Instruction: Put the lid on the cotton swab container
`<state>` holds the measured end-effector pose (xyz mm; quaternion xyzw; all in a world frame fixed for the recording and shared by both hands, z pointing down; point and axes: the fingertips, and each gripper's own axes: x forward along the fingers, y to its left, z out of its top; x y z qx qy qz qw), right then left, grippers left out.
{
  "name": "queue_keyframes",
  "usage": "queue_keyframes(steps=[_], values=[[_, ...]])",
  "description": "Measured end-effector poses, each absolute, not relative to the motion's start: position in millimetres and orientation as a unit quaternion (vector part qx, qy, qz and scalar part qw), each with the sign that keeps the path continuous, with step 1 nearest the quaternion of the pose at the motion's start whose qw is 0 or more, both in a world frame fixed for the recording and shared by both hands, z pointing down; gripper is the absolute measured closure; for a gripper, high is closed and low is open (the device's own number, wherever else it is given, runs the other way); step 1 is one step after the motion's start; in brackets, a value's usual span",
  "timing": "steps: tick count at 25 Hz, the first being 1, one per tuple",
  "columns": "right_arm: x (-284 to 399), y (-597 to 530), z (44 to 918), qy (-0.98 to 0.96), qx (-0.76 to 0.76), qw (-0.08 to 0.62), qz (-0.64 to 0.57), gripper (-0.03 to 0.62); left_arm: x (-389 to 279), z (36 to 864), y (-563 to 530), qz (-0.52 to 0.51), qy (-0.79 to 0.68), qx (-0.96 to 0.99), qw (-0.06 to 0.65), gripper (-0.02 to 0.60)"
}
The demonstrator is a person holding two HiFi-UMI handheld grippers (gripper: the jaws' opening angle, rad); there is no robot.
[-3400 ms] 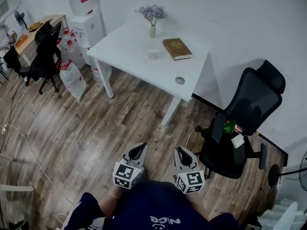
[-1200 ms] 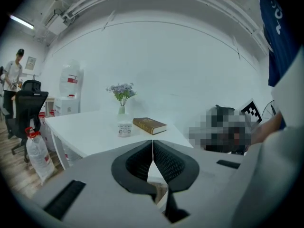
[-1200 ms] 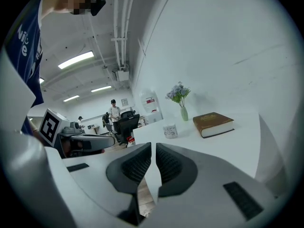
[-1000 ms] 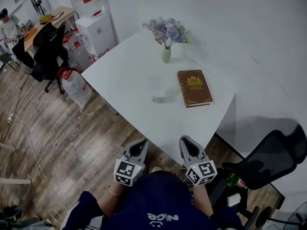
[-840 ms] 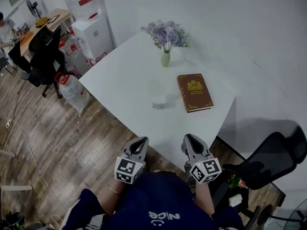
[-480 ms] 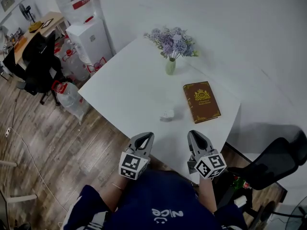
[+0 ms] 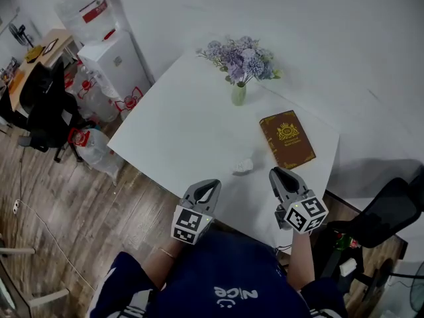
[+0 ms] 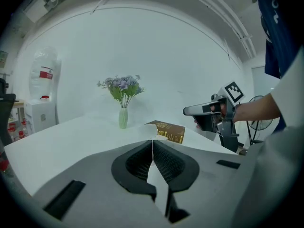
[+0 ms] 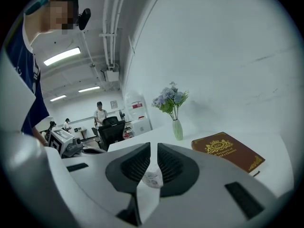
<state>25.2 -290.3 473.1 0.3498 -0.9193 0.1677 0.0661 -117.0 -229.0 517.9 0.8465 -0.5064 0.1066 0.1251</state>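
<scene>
Left gripper (image 7: pixel 211 185), right gripper (image 7: pixel 278 173): jaws pressed together.
Cotton swab container (image 7: pixel 243 166): 12 o'clock, between them.
Book (image 7: pixel 287 138): container's 2 o'clock.
Flower vase (image 7: pixel 238 93): container's 12 o'clock.

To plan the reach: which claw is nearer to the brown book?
Right. The right claw is just on the near side of the brown book; the left claw is farther away, to its near left.

small cotton swab container (image 7: pixel 242 166), on table (image 7: pixel 172 131)

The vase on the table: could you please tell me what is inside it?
A bunch of pale purple flowers with green leaves stands in the vase. Its wall hides the stem ends, and whether it holds water cannot be seen.
</scene>
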Motion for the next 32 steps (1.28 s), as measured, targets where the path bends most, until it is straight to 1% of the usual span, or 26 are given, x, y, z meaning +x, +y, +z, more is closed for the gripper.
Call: queue_keyframes(steps=[4, 10, 11, 13, 15, 20, 22, 24, 26, 32], values=[[15.8, -313.2, 470.2, -0.919, 0.345, 0.066, 0.178, 0.536, -129.2, 521.6, -240.7, 0.116, -0.505, 0.847, 0.123, 0.560], [-9.2, -332.4, 478.5, -0.937, 0.282, 0.136, 0.155, 0.530, -132.8, 526.1, -252.0, 0.117, -0.488, 0.854, 0.135, 0.560], [-13.1, -335.3, 478.3, -0.939, 0.275, 0.139, 0.154, 0.512, -133.4, 527.2, -253.3, 0.118, -0.487, 0.855, 0.137, 0.558], [-19.4, -340.9, 479.8, -0.941, 0.266, 0.141, 0.155, 0.454, -134.6, 529.5, -255.4, 0.119, -0.485, 0.855, 0.143, 0.558], [-26.2, -345.7, 486.5, -0.942, 0.253, 0.158, 0.153, 0.436, -134.4, 532.4, -257.1, 0.122, -0.479, 0.856, 0.149, 0.558], [-43.9, -358.6, 502.1, -0.946, 0.208, 0.207, 0.136, 0.436, -129.7, 537.4, -260.9, 0.134, -0.463, 0.862, 0.156, 0.558], [-48.9, -360.2, 510.9, -0.944, 0.178, 0.252, 0.118, 0.436, -127.7, 537.8, -261.3, 0.140, -0.456, 0.865, 0.154, 0.558], [-51.6, -360.5, 523.7, -0.934, 0.141, 0.316, 0.093, 0.433, -128.3, 539.8, -261.5, 0.146, -0.452, 0.866, 0.154, 0.558], [-54.2, -361.4, 532.9, -0.926, 0.109, 0.352, 0.086, 0.433, -129.9, 543.1, -262.8, 0.150, -0.452, 0.865, 0.158, 0.558], [-62.3, -366.6, 541.0, -0.922, 0.072, 0.366, 0.100, 0.434, -125.3, 549.4, -268.2, 0.162, -0.439, 0.868, 0.167, 0.558]])
